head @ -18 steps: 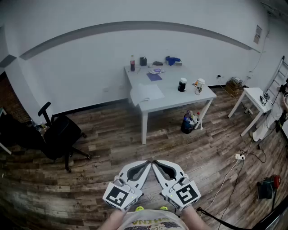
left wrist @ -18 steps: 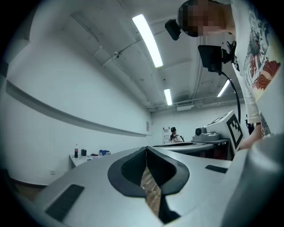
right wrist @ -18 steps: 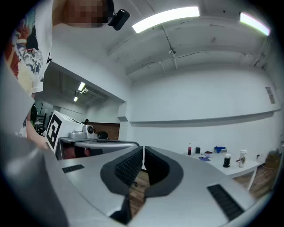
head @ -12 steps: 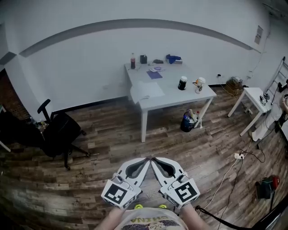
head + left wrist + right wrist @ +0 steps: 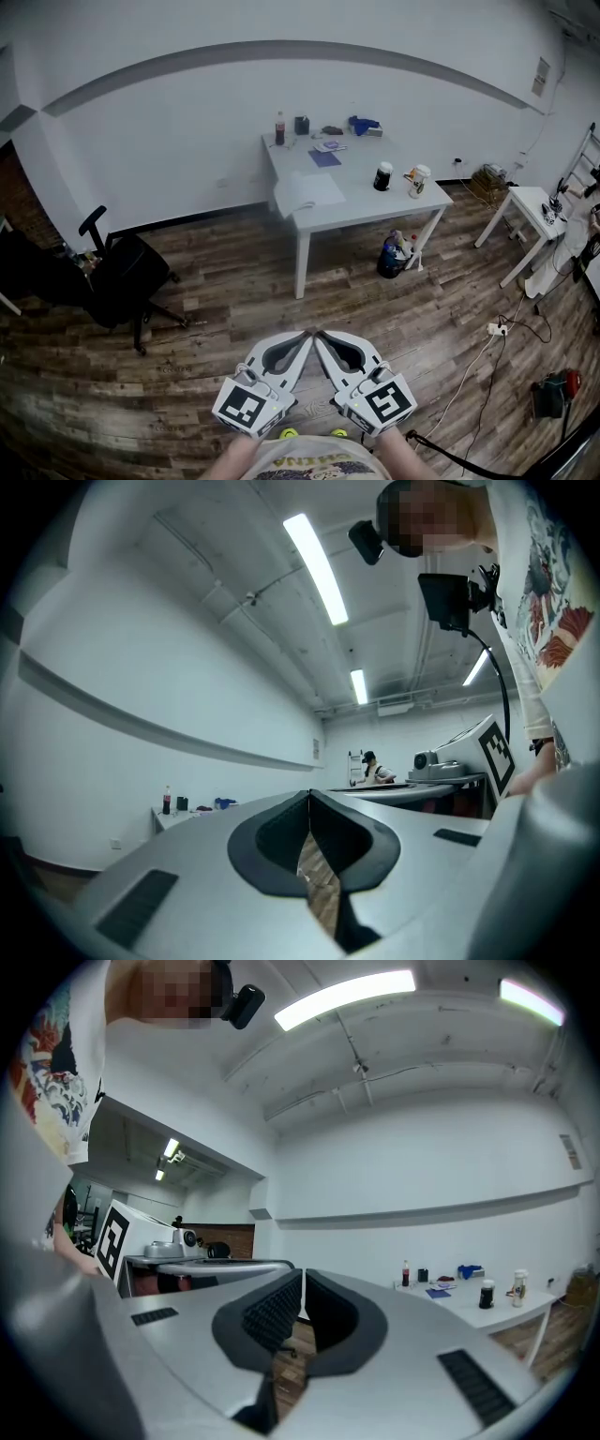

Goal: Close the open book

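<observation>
Two grippers, mine, held side by side low over the wood floor. Left gripper (image 5: 305,337): jaws pressed together, nothing between them. Right gripper (image 5: 322,337): jaws likewise closed and empty (the tips of the two grippers nearly meet). One open book (image 5: 307,194), pale pages up, at the near left corner of the white table (image 5: 361,199), well apart from me. One bottle (image 5: 279,129) stands at the table's far edge.

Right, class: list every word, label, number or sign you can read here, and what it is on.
Nothing here can be read with certainty.
Shirt print: cut off and blurred.
Wall notice: too small.
Bottle label: too small.
Open book: too small to show any print.
</observation>
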The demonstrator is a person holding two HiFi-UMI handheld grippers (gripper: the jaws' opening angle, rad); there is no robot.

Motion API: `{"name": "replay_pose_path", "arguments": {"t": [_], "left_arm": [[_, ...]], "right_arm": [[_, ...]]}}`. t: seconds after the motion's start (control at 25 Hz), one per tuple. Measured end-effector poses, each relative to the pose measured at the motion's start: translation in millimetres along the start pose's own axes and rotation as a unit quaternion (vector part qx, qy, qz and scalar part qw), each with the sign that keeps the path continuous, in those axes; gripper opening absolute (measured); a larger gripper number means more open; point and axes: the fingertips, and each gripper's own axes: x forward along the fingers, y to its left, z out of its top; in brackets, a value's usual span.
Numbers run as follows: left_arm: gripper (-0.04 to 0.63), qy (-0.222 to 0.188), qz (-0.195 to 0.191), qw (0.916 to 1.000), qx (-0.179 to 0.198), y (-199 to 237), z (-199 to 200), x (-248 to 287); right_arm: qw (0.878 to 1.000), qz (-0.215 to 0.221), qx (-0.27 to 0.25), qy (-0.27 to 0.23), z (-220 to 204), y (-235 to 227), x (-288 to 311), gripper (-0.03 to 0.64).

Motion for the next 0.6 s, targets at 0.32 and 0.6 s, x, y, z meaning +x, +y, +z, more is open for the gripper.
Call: {"name": "replay_pose_path", "arguments": {"t": [0.32, 0.6], "left_arm": [[0.012, 0.005, -0.004, 1.0000, 0.001, 7.9, -1.0, -6.6], [0.012, 0.002, -0.006, 0.9997, 0.023, 11.3, -4.8, 0.4]], "right_arm": [[1.000, 0.002, 0.003, 0.005, -2.1, 5.6, 8.9, 0.023], [1.000, -0.008, 0.007, 0.015, -12.8, -0.9, 14.0, 0.023]]}}
